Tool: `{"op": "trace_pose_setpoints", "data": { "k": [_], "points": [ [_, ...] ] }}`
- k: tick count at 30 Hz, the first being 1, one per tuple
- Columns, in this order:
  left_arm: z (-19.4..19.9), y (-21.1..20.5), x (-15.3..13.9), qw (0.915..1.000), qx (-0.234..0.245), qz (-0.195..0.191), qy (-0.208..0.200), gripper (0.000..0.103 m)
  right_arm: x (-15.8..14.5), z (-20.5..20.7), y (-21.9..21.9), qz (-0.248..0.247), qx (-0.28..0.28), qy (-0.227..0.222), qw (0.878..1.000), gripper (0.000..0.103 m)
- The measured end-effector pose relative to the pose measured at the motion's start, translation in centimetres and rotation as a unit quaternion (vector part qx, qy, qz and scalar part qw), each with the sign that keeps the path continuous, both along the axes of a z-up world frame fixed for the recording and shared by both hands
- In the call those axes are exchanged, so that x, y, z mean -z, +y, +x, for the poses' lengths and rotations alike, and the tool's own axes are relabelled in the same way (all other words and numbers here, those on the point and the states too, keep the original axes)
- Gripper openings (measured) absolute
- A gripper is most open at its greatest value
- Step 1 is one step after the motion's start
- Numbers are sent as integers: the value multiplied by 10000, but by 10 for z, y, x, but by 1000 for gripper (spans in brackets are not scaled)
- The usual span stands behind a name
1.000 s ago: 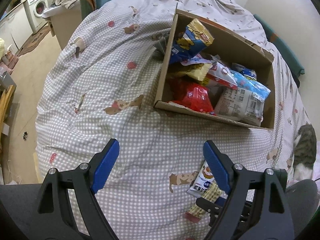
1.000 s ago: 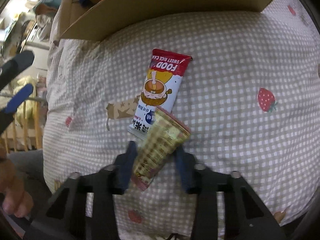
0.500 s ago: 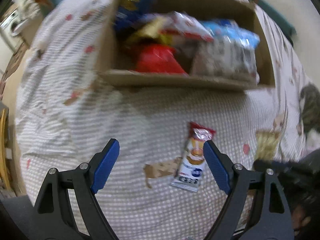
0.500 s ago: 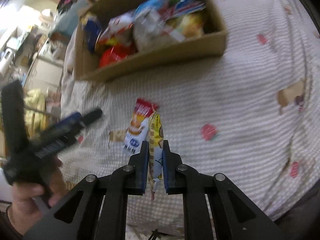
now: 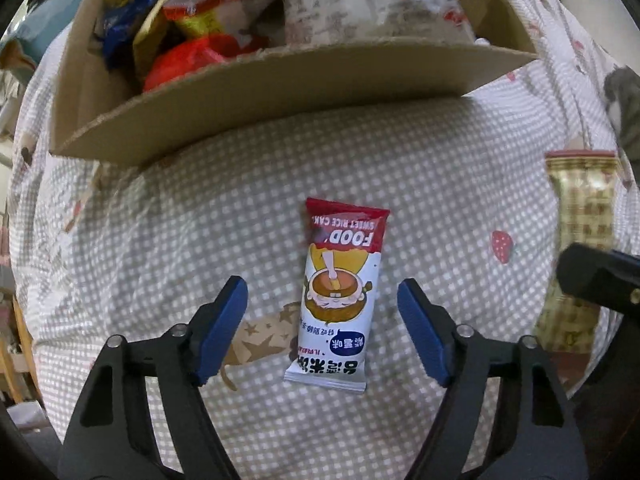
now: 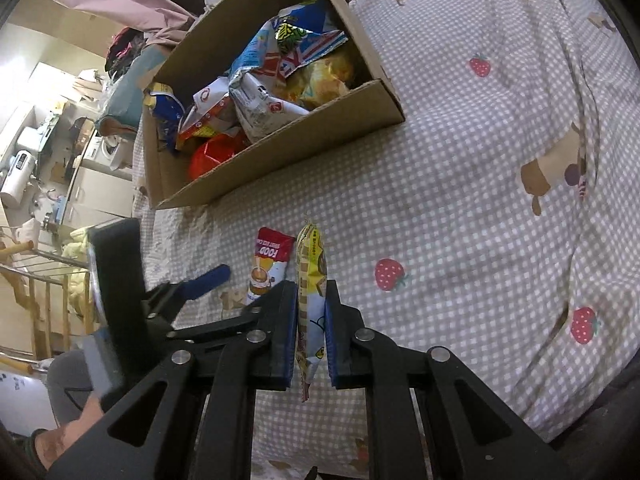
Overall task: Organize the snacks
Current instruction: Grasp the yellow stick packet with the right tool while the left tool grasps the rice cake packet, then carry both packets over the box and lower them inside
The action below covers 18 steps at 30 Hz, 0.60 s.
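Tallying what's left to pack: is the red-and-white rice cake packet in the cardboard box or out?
Out. The red-and-white rice cake packet lies flat on the checked bedspread, in front of the cardboard box, between the open left gripper's fingers.

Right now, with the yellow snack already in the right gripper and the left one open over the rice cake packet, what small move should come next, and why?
Probably lower the left gripper and close it on the rice cake packet. Its open jaws already straddle the packet, which lies flat on the checked bedspread just short of the cardboard box. The right gripper is shut on the yellow snack.
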State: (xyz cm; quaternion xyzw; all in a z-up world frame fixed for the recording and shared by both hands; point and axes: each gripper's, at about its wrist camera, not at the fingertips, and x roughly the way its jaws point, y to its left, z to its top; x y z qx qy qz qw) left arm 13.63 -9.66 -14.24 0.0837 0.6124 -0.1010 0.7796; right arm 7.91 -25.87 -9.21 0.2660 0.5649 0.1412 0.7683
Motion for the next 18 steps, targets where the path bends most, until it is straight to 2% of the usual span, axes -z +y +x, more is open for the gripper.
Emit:
{"op": "trace_pose_setpoints", "data": {
  "k": [2, 4, 7, 15, 18],
  "points": [
    [4, 3, 6, 9998, -155, -21, 120, 54, -1, 3, 6, -5, 1, -37, 10000, 13],
    [7, 7, 8, 9996, -227, -84, 133, 48, -1, 6, 9, -8, 1, -73, 10000, 13],
    [8, 13, 5, 9995, -269, -104, 117, 27, 1, 9, 14, 27, -17, -44, 10000, 13],
    [2, 46, -13, 9965, -733, -370, 141, 27, 4, 13, 22, 102, -58, -42, 9999, 13],
    [-1, 56, -24, 9954, -878, -390, 35, 27, 3, 13, 23, 150, -89, -78, 9998, 13]
  ]
}}
